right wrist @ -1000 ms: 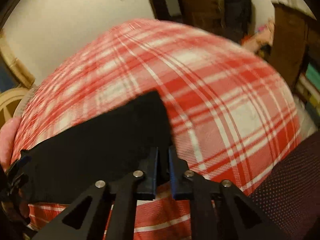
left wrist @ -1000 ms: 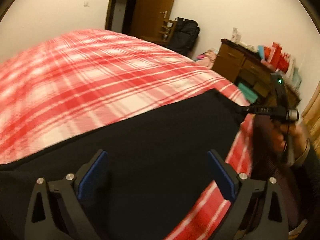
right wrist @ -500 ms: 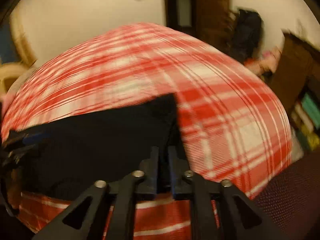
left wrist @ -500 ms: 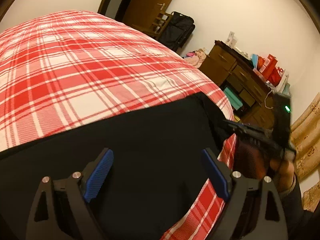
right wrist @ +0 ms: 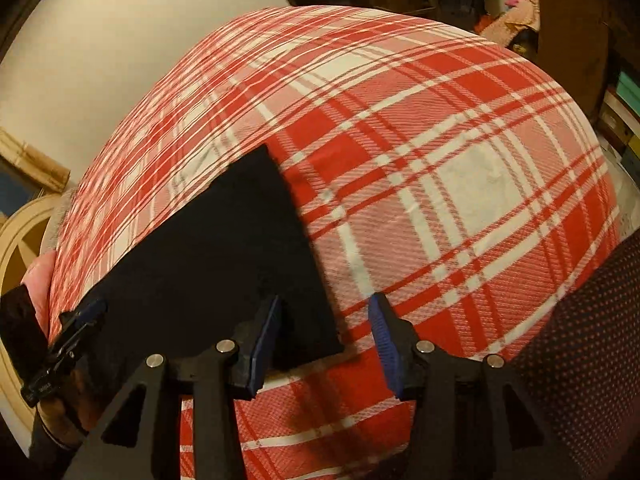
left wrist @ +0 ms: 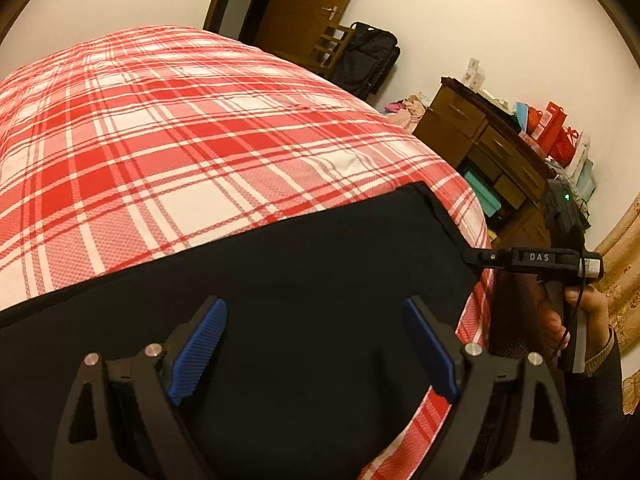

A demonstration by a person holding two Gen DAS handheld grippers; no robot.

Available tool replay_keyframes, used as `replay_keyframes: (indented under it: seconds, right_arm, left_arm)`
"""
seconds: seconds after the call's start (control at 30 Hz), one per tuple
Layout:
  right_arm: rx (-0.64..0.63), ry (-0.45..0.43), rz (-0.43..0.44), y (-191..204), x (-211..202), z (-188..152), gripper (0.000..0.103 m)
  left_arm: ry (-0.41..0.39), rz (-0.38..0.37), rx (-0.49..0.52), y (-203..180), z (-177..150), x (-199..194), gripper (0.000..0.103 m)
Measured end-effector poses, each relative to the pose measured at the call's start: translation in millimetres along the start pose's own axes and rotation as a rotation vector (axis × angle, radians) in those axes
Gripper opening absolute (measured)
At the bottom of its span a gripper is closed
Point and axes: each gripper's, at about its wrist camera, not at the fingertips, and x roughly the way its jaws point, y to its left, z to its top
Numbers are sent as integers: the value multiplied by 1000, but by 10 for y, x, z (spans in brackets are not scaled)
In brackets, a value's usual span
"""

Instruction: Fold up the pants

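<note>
Right gripper (right wrist: 324, 332) just let go: jaws that were pinched on the black pants (right wrist: 208, 264) corner now stand apart, cloth edge lying between them, unheld.

Left gripper (left wrist: 316, 344) wide open as before, empty, hovering over the pants (left wrist: 280, 300). Pants lie flat along the near edge of the red plaid bedspread (left wrist: 180, 140), corner settled on it. Looks like one fold or straightening pull is done; next probably a fresh grasp for the following fold.
</note>
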Motion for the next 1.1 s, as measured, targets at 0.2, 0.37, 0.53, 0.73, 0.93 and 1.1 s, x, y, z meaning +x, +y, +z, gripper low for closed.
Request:
replay_keyframes:
  seconds: [0.2,0.37,0.53,0.73,0.93,1.1]
  right_arm:
    - [-25,-73,23,108,-44,-41,15]
    - [-201,-204,-47,582,-322,-198,8]
    - [-451,-269,-150,1259,-269,-558,8]
    - [-570,-256,-216,1516,-43,-806,7]
    - [-506,-229,-154,1379,-82,-667,8]
    - [-550,-180,-65,1409,-106,-669,11]
  left_arm:
    - [-5,-34,11,-142,49,4,91]
    - [-10,-76,-10,-206,132,31,91]
    - [6,-162,-78,-264,234,129,91]
    - [41,-229,-94,-429,345,353,91]
    - [89,-260,-69,-642,447,596,88]
    - [185,-220,-29,-734,455,872,13]
